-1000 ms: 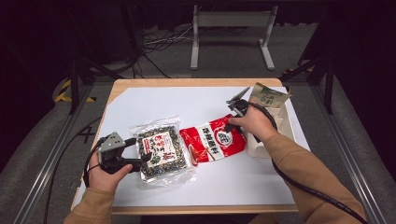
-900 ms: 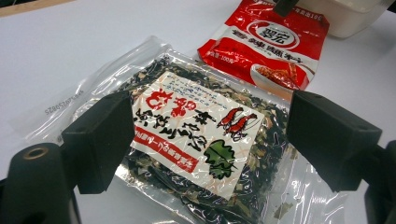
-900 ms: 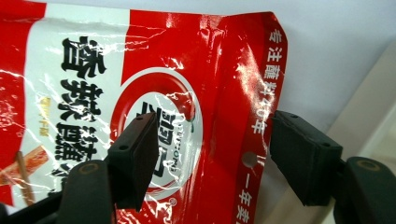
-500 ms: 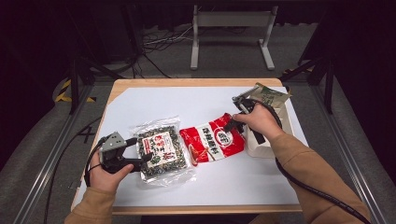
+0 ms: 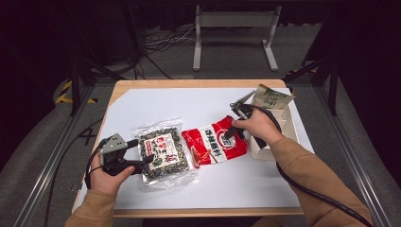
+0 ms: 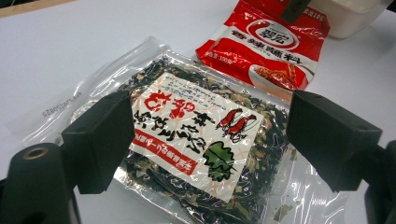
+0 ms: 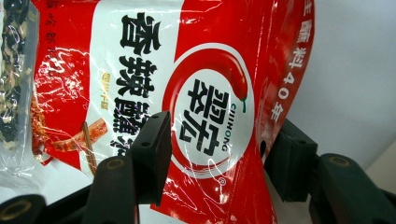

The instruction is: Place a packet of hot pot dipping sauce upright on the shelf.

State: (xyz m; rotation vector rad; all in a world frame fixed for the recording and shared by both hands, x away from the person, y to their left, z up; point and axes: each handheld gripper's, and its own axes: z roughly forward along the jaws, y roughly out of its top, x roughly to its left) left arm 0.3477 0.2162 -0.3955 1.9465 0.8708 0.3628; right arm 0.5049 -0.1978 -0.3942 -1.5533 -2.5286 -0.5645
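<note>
The right gripper [image 5: 232, 134] is gripping the red seasoning packet [image 5: 215, 145], its jaws having just been closing, pads pinching the packet's edge beside the white bin [image 5: 289, 124]; next it needs lifting clear toward that bin. The right hand is reaching in angled down. The left gripper [image 5: 144, 161] is resting released over the dried seaweed bag [image 5: 163, 152].

The person's hand hides the red packet's [image 5: 213, 145] right end in the high view.
</note>
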